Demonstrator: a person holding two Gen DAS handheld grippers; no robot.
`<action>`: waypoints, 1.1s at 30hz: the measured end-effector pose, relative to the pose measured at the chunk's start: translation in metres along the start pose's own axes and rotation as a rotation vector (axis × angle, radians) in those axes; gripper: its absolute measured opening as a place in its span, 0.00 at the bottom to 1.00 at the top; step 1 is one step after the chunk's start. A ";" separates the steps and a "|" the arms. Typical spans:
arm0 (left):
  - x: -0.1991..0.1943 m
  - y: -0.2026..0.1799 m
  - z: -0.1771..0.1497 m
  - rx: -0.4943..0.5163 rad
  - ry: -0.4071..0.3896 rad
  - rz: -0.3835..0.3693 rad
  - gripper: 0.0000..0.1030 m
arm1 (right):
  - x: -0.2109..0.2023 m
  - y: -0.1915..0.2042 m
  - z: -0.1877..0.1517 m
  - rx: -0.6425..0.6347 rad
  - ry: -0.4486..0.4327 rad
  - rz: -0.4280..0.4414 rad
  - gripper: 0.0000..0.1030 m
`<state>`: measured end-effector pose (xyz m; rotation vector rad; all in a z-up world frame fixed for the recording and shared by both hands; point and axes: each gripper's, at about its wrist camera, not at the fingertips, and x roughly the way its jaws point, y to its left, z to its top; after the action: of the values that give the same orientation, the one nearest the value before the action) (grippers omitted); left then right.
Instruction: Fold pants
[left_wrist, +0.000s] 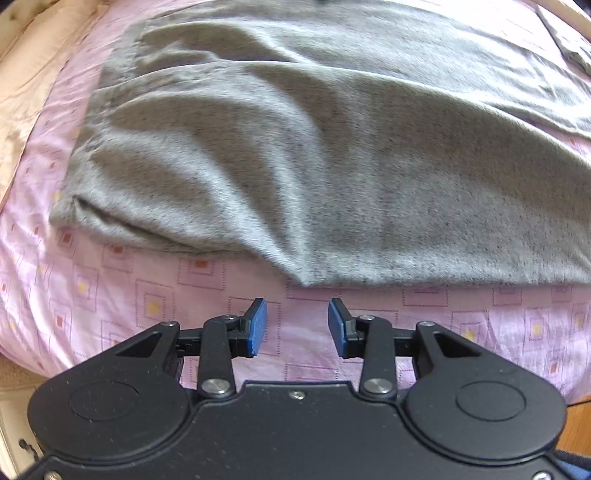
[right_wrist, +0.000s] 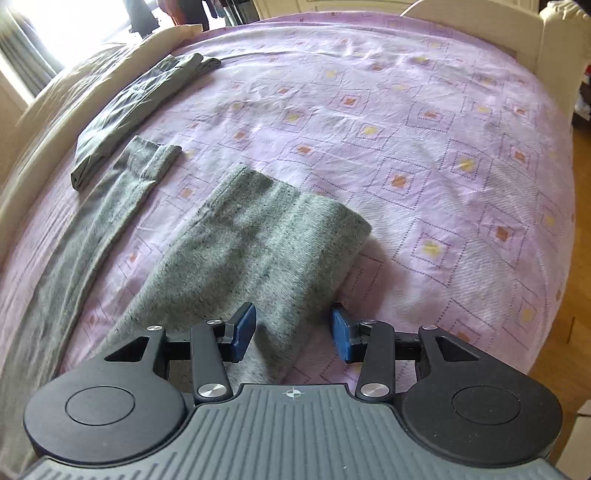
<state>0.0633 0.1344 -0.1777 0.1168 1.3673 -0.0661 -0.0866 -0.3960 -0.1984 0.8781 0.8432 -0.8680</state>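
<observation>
Pants (left_wrist: 295, 147) lie spread on the bed (right_wrist: 443, 147), legs apart, nothing folded yet. My left gripper (left_wrist: 297, 328) hangs open off their hem; my right gripper (right_wrist: 293, 328) straddles one leg, pads not pressing.

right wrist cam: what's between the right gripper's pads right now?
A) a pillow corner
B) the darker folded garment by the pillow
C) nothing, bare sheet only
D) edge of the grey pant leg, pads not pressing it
D: the grey pant leg runs down between the open pads of the right gripper, with a gap on either side.
</observation>
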 end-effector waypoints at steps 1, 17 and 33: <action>-0.007 0.006 0.006 -0.029 -0.006 -0.006 0.46 | 0.003 0.002 0.005 0.002 0.033 0.004 0.34; 0.015 0.098 0.032 -0.572 -0.061 -0.069 0.58 | -0.013 0.029 0.018 -0.201 0.098 0.049 0.05; 0.006 0.145 0.067 -0.756 -0.095 -0.016 0.09 | -0.027 0.053 0.033 -0.269 0.082 0.083 0.04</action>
<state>0.1467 0.2706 -0.1641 -0.5245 1.2195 0.4257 -0.0423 -0.3984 -0.1465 0.7104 0.9636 -0.6321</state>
